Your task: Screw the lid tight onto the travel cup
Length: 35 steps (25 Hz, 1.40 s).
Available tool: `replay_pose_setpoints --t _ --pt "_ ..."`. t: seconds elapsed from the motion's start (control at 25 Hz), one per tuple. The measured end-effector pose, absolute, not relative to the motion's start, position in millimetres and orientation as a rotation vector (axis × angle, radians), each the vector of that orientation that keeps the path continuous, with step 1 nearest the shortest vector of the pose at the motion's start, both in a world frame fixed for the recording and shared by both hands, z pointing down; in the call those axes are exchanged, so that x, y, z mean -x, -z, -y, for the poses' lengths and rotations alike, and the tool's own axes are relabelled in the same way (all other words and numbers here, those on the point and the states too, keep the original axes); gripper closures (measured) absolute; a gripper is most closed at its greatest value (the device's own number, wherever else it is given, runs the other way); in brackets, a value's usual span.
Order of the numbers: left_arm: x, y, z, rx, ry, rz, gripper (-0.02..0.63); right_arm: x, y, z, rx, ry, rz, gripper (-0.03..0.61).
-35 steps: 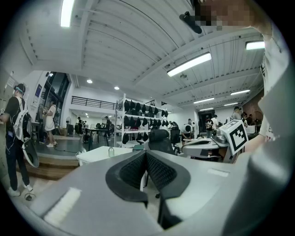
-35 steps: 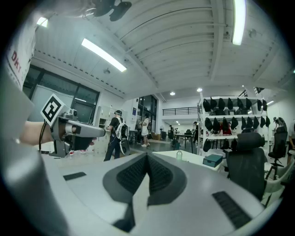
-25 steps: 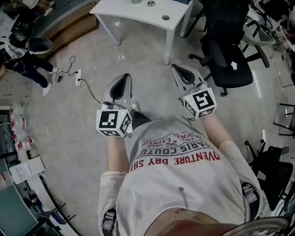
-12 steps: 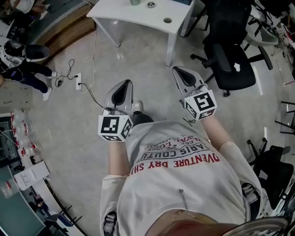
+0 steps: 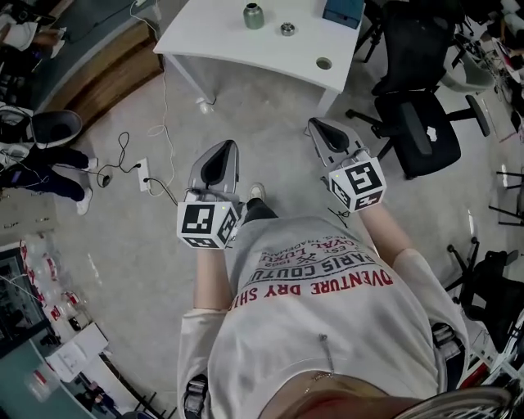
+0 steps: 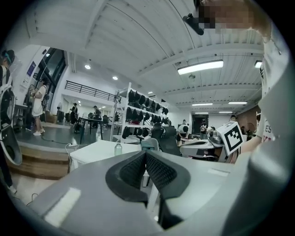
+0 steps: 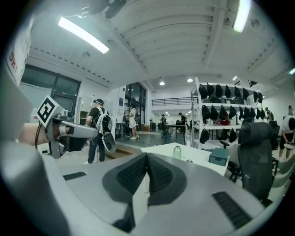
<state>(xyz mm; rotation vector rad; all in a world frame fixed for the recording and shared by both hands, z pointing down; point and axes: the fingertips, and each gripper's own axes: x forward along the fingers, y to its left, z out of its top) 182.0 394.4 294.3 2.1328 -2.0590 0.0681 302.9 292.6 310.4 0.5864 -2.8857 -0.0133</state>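
Observation:
The grey-green travel cup (image 5: 254,15) stands upright on a white table (image 5: 221,37) far ahead of me, and its small round lid (image 5: 287,29) lies apart to its right. My left gripper (image 5: 221,152) and right gripper (image 5: 319,129) are held in front of the person's chest, over the floor and well short of the table. Both are shut with nothing between the jaws. The left gripper view has its jaws (image 6: 145,154) closed, with the cup (image 6: 118,149) small in the distance. In the right gripper view the jaws (image 7: 147,156) are closed too, and the cup (image 7: 177,152) and lid (image 7: 188,161) lie beyond.
A blue box (image 5: 344,10) sits on the table's far right. Black office chairs (image 5: 422,123) stand to the right of the table. A power strip with cables (image 5: 146,173) lies on the floor at left. People stand in the background of both gripper views.
The table has slid further into the head view, and the cup, lid and blue box now show. Both grippers stay shut and keep their place before the chest.

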Motion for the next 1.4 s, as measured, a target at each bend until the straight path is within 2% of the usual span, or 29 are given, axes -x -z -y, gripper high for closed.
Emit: replay_pose_setpoints --t 0.28,0.52,1.04,1.4 --pt "-51 -274 -346 -2.274 0.050 1.937 0.603 -182 -317 -244 -0.684 0.013 2.803 0.571" --pt "17 -282 -303 -2.289 0.096 1.896 0.601 -132 -328 -197 -0.751 -0.006 2.733 0.571" --pt "92 -307 -98 -2.383 0.039 1.745 0.602 -64 -372 3 -0.879 -0.167 2.648 0.571" --pt "104 -335 55 -2.540 -0.080 1.582 0.602 -68 -405 123 -1.029 -0.298 2.514 0.571"
